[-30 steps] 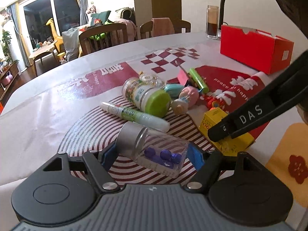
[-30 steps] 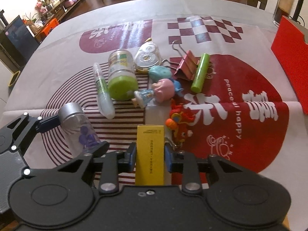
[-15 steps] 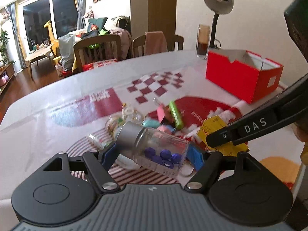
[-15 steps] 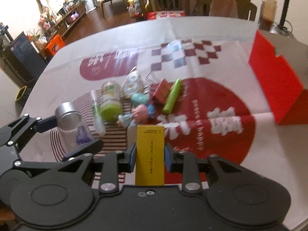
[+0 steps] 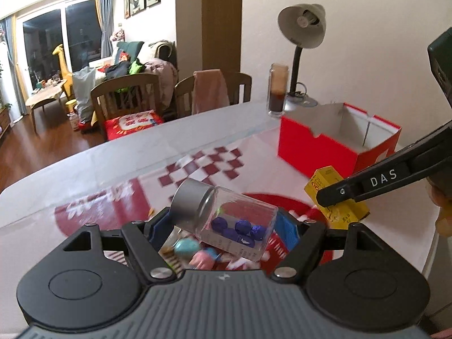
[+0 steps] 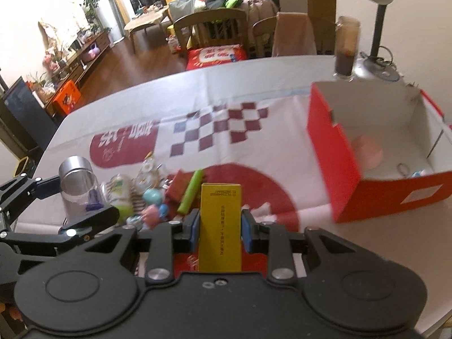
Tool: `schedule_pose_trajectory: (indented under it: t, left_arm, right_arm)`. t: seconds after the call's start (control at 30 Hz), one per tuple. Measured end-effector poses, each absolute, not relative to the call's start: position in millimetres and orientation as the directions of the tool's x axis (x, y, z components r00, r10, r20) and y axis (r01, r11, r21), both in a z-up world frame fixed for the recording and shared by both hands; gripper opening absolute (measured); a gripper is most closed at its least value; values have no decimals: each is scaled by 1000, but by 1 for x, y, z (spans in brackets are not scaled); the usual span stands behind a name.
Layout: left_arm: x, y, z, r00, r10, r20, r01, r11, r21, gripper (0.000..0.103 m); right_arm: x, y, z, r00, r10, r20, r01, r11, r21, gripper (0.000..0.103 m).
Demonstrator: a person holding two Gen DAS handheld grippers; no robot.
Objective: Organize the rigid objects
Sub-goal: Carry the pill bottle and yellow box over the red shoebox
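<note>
Overhead, both hands carry loads.
Surface: white tablecloth (image 6: 197, 90), maroon checks and red discs.
Room: wooden chairs (image 5: 127, 96), desk lamp (image 5: 302, 25), dark window.
Left gripper (image 5: 226, 226): clamped on clear glass jar (image 5: 226, 220), metal cap, blue foil balls inside.
Right gripper (image 6: 220, 226): clamped on flat yellow carton (image 6: 220, 226).
Red box (image 6: 333, 152): open cardboard, white inside, to the right.
Clutter: below, on red disc.

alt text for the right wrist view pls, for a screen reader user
The right gripper grips an upright yellow box above a red-and-white tablecloth. To the right stands an open red box, with a few small items inside; at left the left gripper holds a clear jar over a pile of small toys and bottles.
</note>
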State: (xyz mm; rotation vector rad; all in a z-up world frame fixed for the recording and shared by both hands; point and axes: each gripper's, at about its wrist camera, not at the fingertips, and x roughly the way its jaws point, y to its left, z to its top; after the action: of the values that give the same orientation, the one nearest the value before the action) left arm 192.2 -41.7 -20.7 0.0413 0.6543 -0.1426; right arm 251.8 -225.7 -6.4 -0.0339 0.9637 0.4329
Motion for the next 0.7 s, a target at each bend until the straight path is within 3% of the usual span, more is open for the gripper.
schedule_pose_trajectory:
  t: [0.47,0.7]
  left_arm:
    - [271,-105,15,808,-147,-571,198,980,28,77]
    - [310,-144,13,787,-169,-593,238,971,39,77]
  right_arm:
    - [322,-304,24,568,300,-766,-318,939,131,28]
    - [364,-340,22,577,270,-771,-283,951,121,28]
